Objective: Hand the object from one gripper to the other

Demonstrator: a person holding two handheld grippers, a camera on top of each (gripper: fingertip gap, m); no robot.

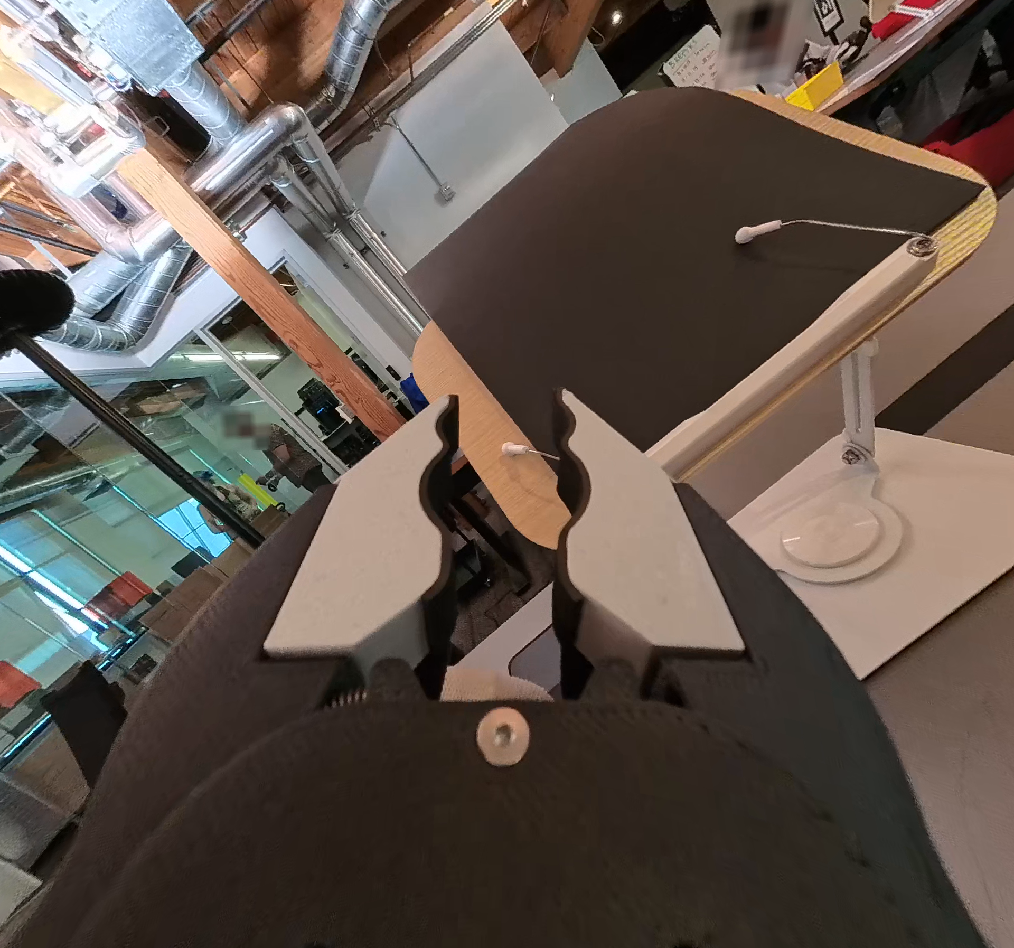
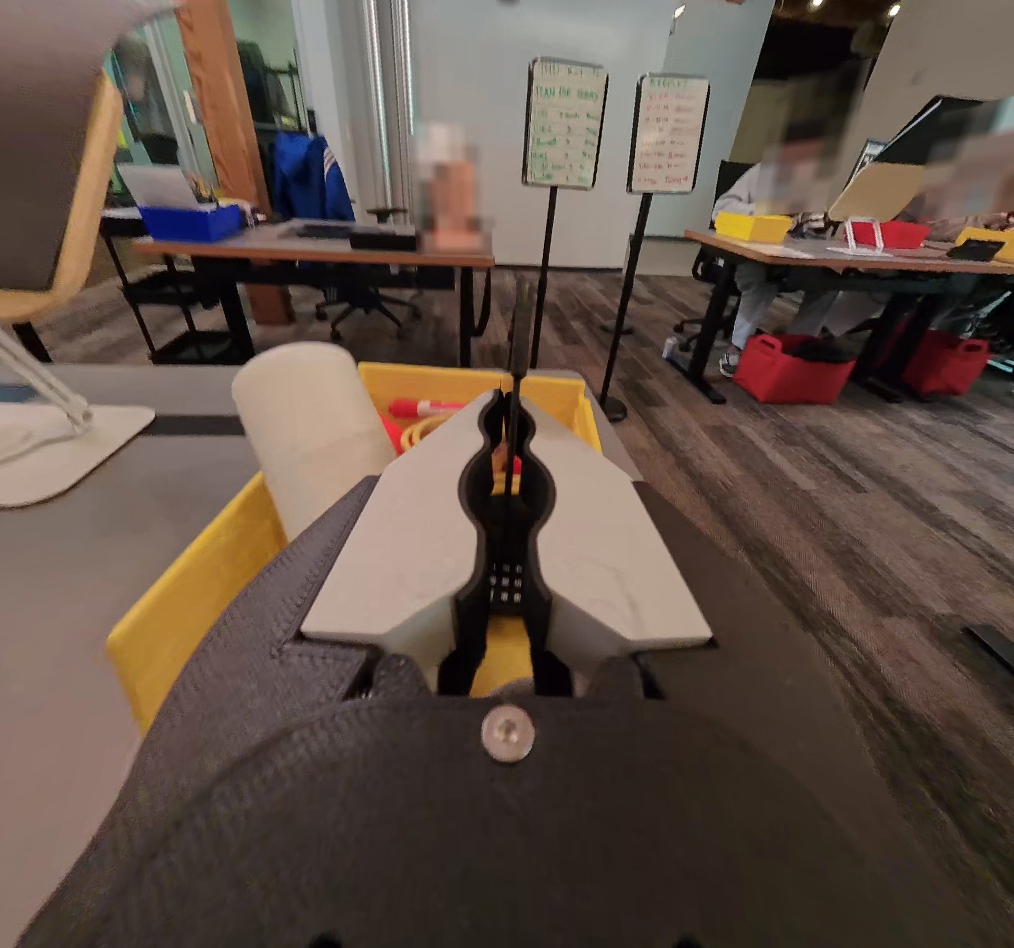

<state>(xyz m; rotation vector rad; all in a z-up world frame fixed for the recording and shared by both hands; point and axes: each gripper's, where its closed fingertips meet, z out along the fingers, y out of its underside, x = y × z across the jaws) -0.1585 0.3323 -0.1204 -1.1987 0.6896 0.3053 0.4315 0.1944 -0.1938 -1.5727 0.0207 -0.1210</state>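
Right gripper (image 2: 507, 400) has its jaws pressed together on a thin black rod-like object (image 2: 516, 351), which sticks up and out past the tips; the lower part sits in the slot between the fingers. What the object is exactly, cannot tell — thin, dark, blurred at the top. In the left wrist view a black rod with a brush-like head (image 1: 33, 307) shows at far left, probably the same object, not certain. Left gripper (image 1: 507, 408) is empty, jaws apart, aimed up at a tilted black-and-wood board on a white stand (image 1: 823, 515), away from the object.

Below the right gripper: yellow bin (image 2: 181, 581) on the grey table (image 2: 82, 565), with a white cylinder (image 2: 307, 428) and red and yellow items (image 2: 422, 417) inside.

Step, as judged: object picked up and held by the right, handover not yet made. The next move calls for bringing the two grippers together, left jaws lined up around a free stretch of the rod, then closing before the right lets go. Thin rod, easy to miss or twist.
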